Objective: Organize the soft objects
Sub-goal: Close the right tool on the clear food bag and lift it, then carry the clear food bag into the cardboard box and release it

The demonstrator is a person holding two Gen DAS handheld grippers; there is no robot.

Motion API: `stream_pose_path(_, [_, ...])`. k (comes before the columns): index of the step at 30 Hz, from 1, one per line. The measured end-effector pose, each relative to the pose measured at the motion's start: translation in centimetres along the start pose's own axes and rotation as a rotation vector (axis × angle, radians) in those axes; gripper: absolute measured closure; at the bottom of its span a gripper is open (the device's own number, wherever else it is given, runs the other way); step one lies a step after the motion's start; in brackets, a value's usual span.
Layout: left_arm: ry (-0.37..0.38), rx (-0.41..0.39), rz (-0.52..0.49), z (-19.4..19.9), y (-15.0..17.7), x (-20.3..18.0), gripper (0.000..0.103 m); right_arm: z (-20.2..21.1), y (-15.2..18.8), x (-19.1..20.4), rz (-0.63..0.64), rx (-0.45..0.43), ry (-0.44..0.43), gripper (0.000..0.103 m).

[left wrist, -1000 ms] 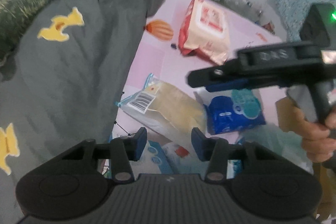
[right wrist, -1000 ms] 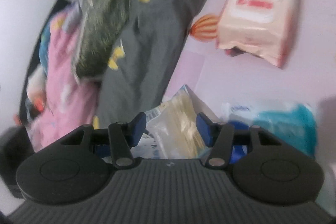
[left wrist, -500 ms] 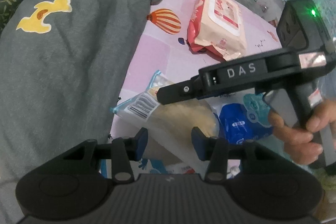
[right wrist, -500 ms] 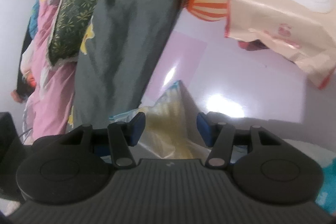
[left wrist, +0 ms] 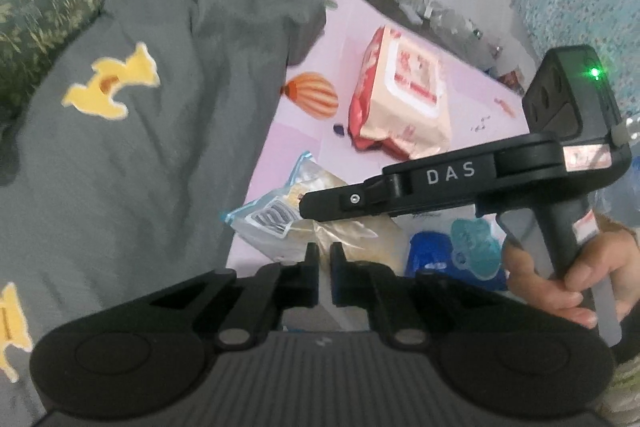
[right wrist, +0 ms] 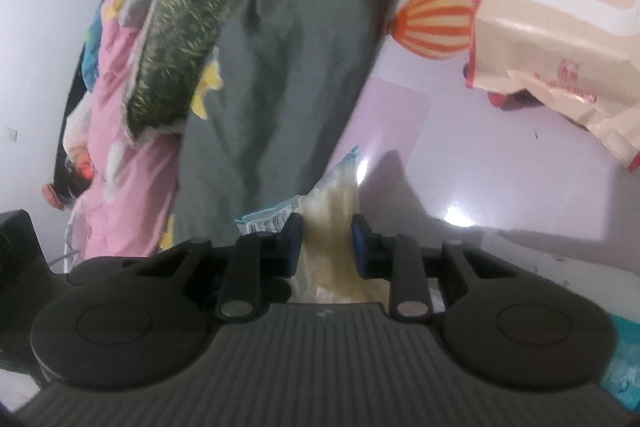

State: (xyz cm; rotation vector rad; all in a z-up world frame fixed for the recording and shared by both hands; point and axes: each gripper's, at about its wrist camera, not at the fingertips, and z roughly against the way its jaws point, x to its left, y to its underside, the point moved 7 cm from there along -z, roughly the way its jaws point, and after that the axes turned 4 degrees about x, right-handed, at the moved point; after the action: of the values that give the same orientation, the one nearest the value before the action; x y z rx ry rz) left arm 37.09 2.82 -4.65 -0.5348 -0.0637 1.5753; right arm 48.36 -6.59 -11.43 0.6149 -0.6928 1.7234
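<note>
A clear bag of pale yellow filling (left wrist: 320, 223) lies on the pink mat (left wrist: 280, 135) beside a grey blanket. My left gripper (left wrist: 325, 263) is shut at the bag's near edge, and the wrinkled film reaches into its tips. In the right wrist view, my right gripper (right wrist: 326, 247) is shut on the same bag (right wrist: 332, 211), its blue pads squeezing the filling from both sides. Seen from the left wrist, the right gripper (left wrist: 310, 205) reaches in from the right over the bag, held by a person's hand (left wrist: 560, 275).
A red and cream wipes pack (left wrist: 404, 107) lies farther back on the mat. A blue pack (left wrist: 432, 259) and a teal one (left wrist: 476, 243) sit right of the bag. The grey blanket (left wrist: 160, 107) with yellow patches and a green patterned pillow (right wrist: 192, 27) fill the left.
Both grippers have shut: the right one came down and closed on the bag, the left one closed at its near edge. The bag looks bunched up.
</note>
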Motion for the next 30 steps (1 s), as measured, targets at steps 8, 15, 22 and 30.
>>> stream_pose_path(8, [0.033,-0.135,-0.086,6.6,-0.2,-5.4,0.098,7.6,1.4,3.9,0.046,-0.149,-0.051,0.08])
stream_pose_path(15, [0.174,-0.172,-0.275,8.8,1.3,-17.3,0.098,20.9,7.6,2.3,0.012,-0.374,-0.022,0.08])
stream_pose_path(22, [0.313,-0.049,-0.456,3.5,4.6,-31.0,0.098,32.8,17.5,-6.9,-0.183,-0.576,0.084,0.08])
stream_pose_path(30, [0.308,0.115,-0.577,-5.8,7.9,-41.0,0.097,37.7,25.0,-19.0,-0.421,-0.648,0.204,0.08])
